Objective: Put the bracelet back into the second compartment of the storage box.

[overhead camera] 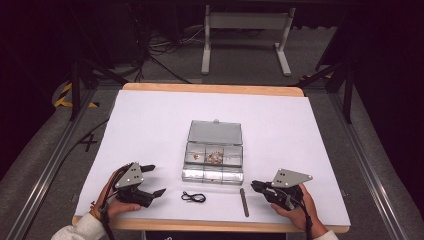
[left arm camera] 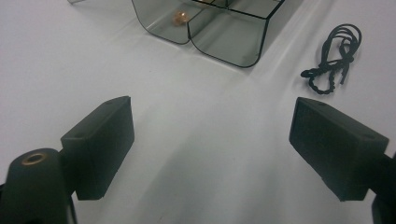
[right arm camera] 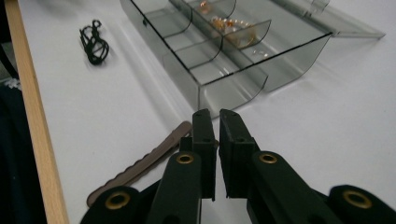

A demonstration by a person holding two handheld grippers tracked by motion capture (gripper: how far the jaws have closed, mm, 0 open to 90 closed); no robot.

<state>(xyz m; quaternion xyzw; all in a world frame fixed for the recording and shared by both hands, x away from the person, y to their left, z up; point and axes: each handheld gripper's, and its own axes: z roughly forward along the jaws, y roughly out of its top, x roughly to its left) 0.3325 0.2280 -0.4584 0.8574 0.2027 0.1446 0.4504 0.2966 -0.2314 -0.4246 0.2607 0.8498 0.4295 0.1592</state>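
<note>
Beside the open organizer box (overhead camera: 215, 152), I see my left tongs (overhead camera: 156, 180) spread wide, empty. Right tongs (overhead camera: 254, 186) clenched on nothing, just beside the brown strip (overhead camera: 244, 202); black cord (overhead camera: 193, 197) lies before the box.

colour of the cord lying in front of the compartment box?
Black; the small coiled cord shows best in the left gripper view.

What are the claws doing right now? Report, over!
Left claw open, empty. Right claw shut, empty, beside the brown strip. Clear box open, black cord in front. Nothing blocking.
</note>
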